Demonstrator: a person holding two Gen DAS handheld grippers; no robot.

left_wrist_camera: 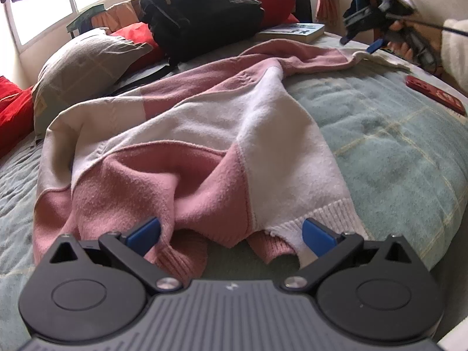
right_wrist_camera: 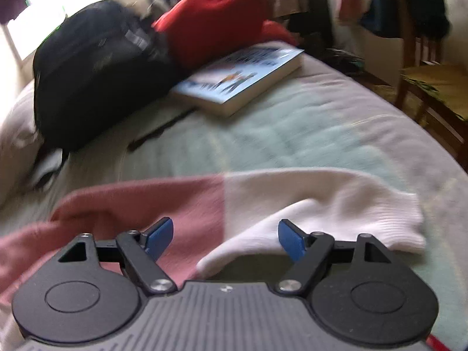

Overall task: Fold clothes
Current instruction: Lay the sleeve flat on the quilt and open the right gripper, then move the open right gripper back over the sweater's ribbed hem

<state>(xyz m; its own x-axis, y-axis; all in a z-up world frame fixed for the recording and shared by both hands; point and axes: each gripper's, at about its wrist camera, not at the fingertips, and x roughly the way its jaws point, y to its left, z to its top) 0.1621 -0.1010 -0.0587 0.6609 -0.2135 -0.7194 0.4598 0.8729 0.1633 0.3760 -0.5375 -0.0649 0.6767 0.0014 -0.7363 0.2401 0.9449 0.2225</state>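
A pink and white block-pattern sweater (left_wrist_camera: 222, 134) lies rumpled across the bed, its ribbed hem nearest the left wrist camera. My left gripper (left_wrist_camera: 231, 234) is open, its blue pads on either side of the bunched hem, holding nothing. One sleeve stretches away to the far right, where my right gripper (left_wrist_camera: 361, 45) hovers over the white cuff. In the right wrist view the sleeve (right_wrist_camera: 234, 210) lies flat, pink then white, and my right gripper (right_wrist_camera: 225, 238) is open just above it, empty.
The bed has a pale green quilt (left_wrist_camera: 389, 146). A black backpack (left_wrist_camera: 199, 8), red cushions (left_wrist_camera: 272, 0), a grey pillow (left_wrist_camera: 84, 58) and a book (right_wrist_camera: 242, 79) lie at the far side. A red phone (left_wrist_camera: 435, 93) lies at the right. A wooden chair (right_wrist_camera: 433, 87) stands beside the bed.
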